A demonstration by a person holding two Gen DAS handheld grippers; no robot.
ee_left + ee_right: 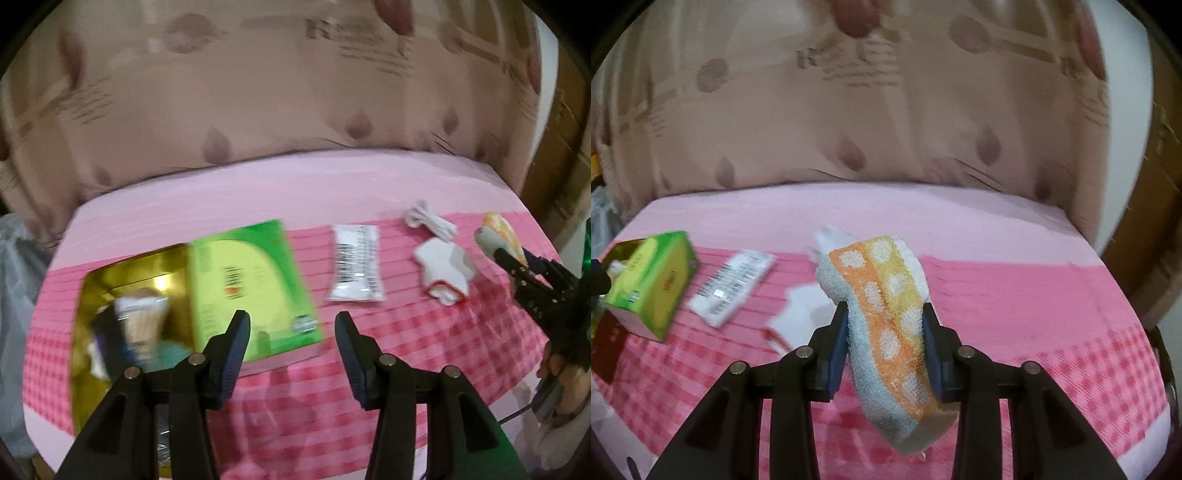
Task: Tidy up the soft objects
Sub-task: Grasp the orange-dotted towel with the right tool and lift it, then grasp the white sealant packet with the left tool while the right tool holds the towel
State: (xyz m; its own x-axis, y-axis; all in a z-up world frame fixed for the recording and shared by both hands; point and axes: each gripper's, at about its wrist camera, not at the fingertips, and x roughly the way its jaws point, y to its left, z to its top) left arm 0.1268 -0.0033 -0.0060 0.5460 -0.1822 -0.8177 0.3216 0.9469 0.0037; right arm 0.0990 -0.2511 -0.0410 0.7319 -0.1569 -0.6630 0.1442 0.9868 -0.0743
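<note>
On pink checked bedding (1052, 332), before a beige curtain (886, 129), lies a green box (653, 284).

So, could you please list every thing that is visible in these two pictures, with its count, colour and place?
folded towel: 1, blue, orange and yellow with white dots, held between the right jaws above the table
green box: 1, green and yellow, left part of the table
gold tin: 1, gold, open, left of the green box, blurred items inside
plastic packet: 1, white with black print, centre of the table
white cloth items: 2, white, right of the packet
tablecloth: 1, pink checked, covers the table
curtain: 1, beige, patterned, behind the table
left gripper: 1, black, jaws open, empty
right gripper: 1, black, jaws closed on the towel
</note>
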